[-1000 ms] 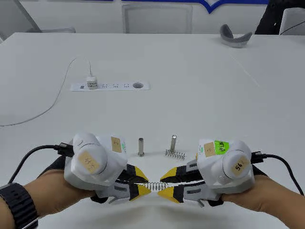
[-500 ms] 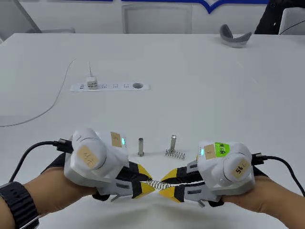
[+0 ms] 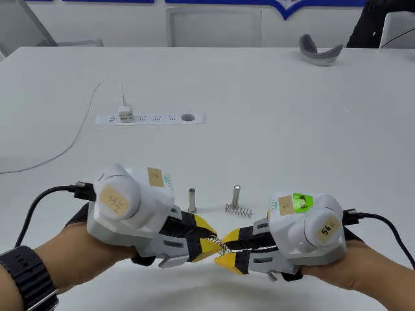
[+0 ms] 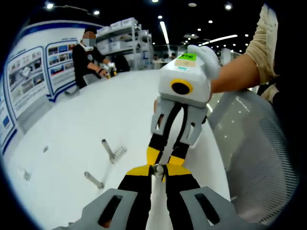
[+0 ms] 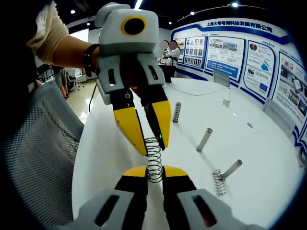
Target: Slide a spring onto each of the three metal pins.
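Pinched at lower centre by left gripper (image 3: 211,244) and right gripper (image 3: 227,249), jaws narrow: one spring (image 5: 154,160). Above, two pins (image 3: 192,199); beside the right, a second spring (image 3: 238,209).

I'm watching both grippers sitting at the near edge of the table (image 3: 272,116), tips meeting in the middle. The left gripper (image 3: 211,241) is lying to the left and the right gripper (image 3: 228,249) to the right, each pinching one end of the spring (image 3: 222,247) bridging them. Just beyond them, the left pin (image 3: 192,199) and the right pin (image 3: 236,195) are resting side by side. A loose spring (image 3: 238,210) is lying just beside the right pin's near end. Farther back on the left, a power strip (image 3: 150,118) is stretching across the table.
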The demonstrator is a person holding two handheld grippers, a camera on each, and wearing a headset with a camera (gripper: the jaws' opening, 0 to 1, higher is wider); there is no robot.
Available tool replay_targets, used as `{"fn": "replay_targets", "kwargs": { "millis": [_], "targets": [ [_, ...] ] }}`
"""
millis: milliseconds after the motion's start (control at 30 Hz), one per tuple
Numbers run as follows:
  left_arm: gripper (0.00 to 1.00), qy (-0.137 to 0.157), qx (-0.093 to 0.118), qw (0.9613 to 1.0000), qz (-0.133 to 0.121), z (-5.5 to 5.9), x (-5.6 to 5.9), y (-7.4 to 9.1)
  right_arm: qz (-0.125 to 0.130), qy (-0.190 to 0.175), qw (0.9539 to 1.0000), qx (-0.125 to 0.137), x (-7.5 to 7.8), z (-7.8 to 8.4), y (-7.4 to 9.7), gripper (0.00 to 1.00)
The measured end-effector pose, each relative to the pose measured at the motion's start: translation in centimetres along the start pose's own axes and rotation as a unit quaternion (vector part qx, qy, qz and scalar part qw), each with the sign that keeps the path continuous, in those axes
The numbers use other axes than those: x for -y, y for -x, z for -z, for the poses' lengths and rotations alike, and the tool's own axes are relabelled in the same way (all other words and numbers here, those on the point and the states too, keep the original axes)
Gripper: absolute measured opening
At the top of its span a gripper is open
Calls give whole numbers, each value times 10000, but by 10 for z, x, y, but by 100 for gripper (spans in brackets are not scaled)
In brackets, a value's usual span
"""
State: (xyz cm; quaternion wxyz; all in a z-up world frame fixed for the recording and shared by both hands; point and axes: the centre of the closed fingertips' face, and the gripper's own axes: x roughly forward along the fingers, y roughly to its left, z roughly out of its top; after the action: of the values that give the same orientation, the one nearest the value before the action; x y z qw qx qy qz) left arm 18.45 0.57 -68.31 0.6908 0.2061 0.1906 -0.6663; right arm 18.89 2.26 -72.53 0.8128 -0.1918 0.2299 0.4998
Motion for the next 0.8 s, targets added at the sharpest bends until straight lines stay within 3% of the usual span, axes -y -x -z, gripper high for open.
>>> {"fn": "replay_targets", "kwargs": {
  "millis": [433,800],
  "targets": [
    [9,199,388,9990,-5,-17,2,2,-3,-131,9996,250,-2,-14,-2,12],
    [9,153,361,9992,-28,-16,1,2,58,-151,9996,241,-2,-13,0,14]
  ]
}}
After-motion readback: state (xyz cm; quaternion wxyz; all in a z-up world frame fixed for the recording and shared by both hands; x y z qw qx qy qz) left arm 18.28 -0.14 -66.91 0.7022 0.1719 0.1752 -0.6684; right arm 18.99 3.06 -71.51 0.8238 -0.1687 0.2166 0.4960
